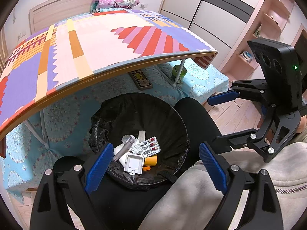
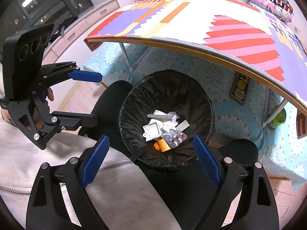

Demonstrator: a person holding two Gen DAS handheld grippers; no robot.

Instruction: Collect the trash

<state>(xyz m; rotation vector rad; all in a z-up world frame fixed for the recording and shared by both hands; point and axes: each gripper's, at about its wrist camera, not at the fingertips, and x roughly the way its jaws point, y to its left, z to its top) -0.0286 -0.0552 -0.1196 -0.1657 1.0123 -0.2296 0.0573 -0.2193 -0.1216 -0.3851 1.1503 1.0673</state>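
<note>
Left gripper [image 1: 155, 164] hovering, jaws apart, empty, over bin [image 1: 172, 113] between my knees; right gripper [image 2: 151, 161] likewise spread, empty. Trash [image 1: 140, 153] lying inside bin. Drop step seemingly finishing; next I am needing fresh litter, none showing on tabletop [image 1: 96, 44].

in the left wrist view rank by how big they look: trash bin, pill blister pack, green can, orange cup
1. trash bin
2. pill blister pack
3. green can and orange cup: about alike; the can is farther and the cup partly hidden, so unranked.

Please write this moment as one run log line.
left hand-held gripper: open, empty | right hand-held gripper: open, empty | bin: holds trash | table: bare
</note>
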